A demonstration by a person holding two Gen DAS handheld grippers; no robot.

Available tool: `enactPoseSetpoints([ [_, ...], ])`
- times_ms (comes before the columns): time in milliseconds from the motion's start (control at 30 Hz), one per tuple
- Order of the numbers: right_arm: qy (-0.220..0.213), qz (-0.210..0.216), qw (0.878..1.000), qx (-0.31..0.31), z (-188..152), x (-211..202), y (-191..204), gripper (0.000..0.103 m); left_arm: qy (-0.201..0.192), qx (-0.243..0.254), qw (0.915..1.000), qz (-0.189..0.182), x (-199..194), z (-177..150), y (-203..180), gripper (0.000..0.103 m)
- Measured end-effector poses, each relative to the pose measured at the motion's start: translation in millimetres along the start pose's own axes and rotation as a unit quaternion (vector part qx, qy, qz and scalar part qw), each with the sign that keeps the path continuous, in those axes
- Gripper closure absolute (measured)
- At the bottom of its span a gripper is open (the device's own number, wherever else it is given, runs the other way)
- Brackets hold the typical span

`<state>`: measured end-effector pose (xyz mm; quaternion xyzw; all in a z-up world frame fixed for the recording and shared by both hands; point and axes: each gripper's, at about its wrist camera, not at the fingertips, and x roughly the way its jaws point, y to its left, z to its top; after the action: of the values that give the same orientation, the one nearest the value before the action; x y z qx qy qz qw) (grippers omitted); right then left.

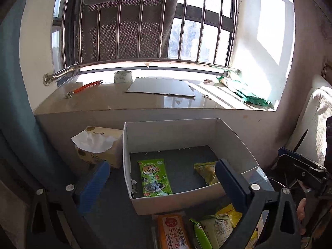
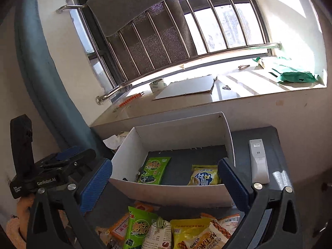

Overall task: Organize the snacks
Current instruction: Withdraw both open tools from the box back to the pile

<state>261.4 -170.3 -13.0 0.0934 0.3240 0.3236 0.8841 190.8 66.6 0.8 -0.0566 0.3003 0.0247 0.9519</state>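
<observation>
A white cardboard box (image 1: 186, 202) (image 2: 172, 193) stands on the dark table. Inside lie a green seaweed packet (image 1: 154, 178) (image 2: 154, 170) on the left and a yellow snack packet (image 1: 205, 173) (image 2: 204, 177) on the right. A heap of loose snack packets lies in front of the box: an orange packet (image 1: 172, 231), a green packet (image 2: 138, 228) and yellow ones (image 2: 191, 234). My left gripper (image 1: 164, 183) is open and empty above the box's near side. My right gripper (image 2: 165, 184) is open and empty above the heap and box front.
A tissue box (image 1: 99, 147) stands left of the white box. A white remote (image 2: 258, 161) lies to its right. The windowsill behind holds a tape roll (image 1: 123, 76), a cardboard sheet (image 1: 161, 88), an orange tool (image 1: 87, 87) and a green bag (image 1: 247, 94).
</observation>
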Motion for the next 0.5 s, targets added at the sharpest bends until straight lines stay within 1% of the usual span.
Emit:
enactPoseSetpoints([
  [33, -0.003, 0.006, 1.000, 0.007, -5, -9, 0, 0.000, -0.011, -0.002, 0.9999, -0.010, -12, -8, -2, 0.000],
  [100, -0.032, 0.023, 0.999, 0.016, -18, -33, -1, 0.000, -0.017, -0.002, 0.9995, -0.026, -32, -24, -7, 0.000],
  [167, -0.052, 0.023, 0.998, 0.029, -30, -56, -1, 0.000, -0.024, -0.015, 0.9993, -0.024, -50, -42, -10, 0.000],
  [200, -0.070, 0.032, 0.996, 0.038, -37, -68, -2, 0.000, -0.022, -0.023, 0.9990, -0.030, -57, -52, -11, 0.000],
  [267, -0.102, 0.067, 0.991, 0.059, -51, -92, -2, 0.000, -0.021, -0.041, 0.9973, -0.057, -68, -70, -13, 0.000],
  [333, -0.130, 0.073, 0.987, 0.063, -68, -113, 1, 0.000, -0.023, -0.052, 0.9956, -0.075, -80, -88, -17, 0.000],
  [400, -0.128, 0.078, 0.987, 0.058, -82, -125, 6, 0.000, -0.020, -0.045, 0.9964, -0.069, -90, -105, -24, 0.000],
  [500, -0.105, 0.069, 0.991, 0.045, -104, -136, 14, 0.000, -0.012, -0.030, 0.9985, -0.045, -103, -125, -36, 0.000],
])
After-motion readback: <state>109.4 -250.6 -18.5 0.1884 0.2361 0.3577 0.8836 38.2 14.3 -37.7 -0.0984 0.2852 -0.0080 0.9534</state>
